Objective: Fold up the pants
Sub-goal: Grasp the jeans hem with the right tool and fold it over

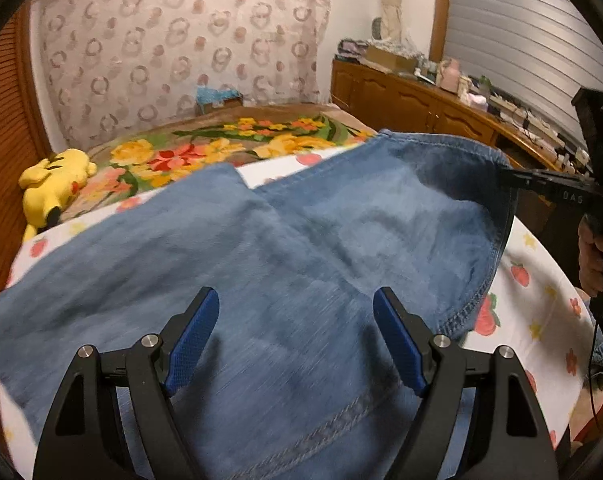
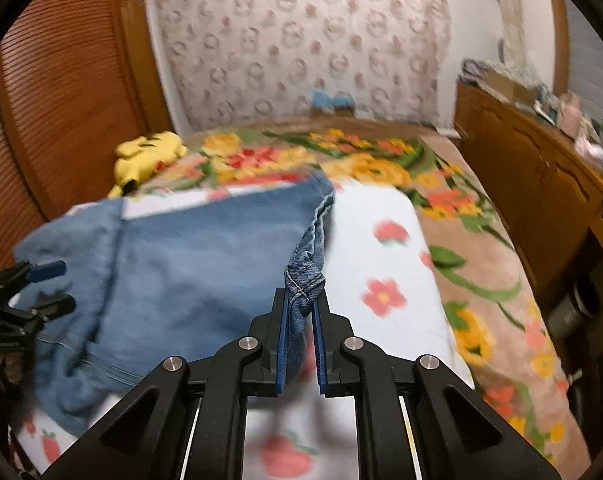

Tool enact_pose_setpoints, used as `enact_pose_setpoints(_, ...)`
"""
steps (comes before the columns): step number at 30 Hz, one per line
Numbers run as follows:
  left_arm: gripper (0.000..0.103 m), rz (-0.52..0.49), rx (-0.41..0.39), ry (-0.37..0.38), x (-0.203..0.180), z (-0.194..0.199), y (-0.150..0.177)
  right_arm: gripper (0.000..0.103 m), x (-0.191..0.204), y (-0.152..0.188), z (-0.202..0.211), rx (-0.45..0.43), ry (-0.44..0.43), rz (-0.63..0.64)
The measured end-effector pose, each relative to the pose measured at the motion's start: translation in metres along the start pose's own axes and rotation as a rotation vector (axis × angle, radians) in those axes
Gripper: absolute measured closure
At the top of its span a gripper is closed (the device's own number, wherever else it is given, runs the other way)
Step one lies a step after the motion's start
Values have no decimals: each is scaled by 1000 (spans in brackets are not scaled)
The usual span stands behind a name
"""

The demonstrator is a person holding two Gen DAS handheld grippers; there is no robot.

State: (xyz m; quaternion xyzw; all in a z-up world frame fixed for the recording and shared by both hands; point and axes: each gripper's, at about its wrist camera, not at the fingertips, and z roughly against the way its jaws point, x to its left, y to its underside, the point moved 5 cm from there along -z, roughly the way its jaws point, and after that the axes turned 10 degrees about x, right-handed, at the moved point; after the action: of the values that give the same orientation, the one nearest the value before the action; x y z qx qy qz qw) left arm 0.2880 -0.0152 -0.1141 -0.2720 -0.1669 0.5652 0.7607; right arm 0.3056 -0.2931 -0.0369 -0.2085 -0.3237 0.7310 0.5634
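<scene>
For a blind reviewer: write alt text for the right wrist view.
The right gripper is shut on a hemmed edge of the blue denim pants, lifting it above a white fruit-print sheet on a bed. Behind lie a floral blanket and a yellow plush toy; the left gripper shows at the left edge.

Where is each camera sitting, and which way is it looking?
Left wrist view: sits on the left gripper, looking over the denim pants toward the patterned wall; its fingers stand open, and a hand shows at right.
Right wrist view: sits on the right gripper, shut on the pants' hem, facing the same wall.
Both share the pants, the yellow plush toy, the flowered blanket and each other's gripper.
</scene>
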Motion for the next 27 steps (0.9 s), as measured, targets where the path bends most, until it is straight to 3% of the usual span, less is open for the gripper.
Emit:
enact_pose_setpoints(8, 23, 56, -63, -68, 25, 58, 30, 92, 83, -17, 41, -107, -99, 158)
enact_pose_setpoints(15, 23, 118, -94, -134, 54, 94, 57, 92, 164, -12, 72, -155, -227, 293)
enact_pose_setpoints(21, 23, 186, -113, -157, 74, 109, 75, 92, 205, 5, 86, -138, -374, 362)
enact_pose_setpoints(23, 23, 198, -116, -161, 77, 111, 79, 92, 199, 5, 77, -105, -412, 373)
enact_pose_setpoints(25, 23, 208, -113, -160, 78, 110, 83, 92, 201, 10, 65, -63, -408, 386)
enact_pose_setpoints(27, 23, 211, -110, -158, 79, 110, 86, 82, 198, 15, 59, -36, -390, 387)
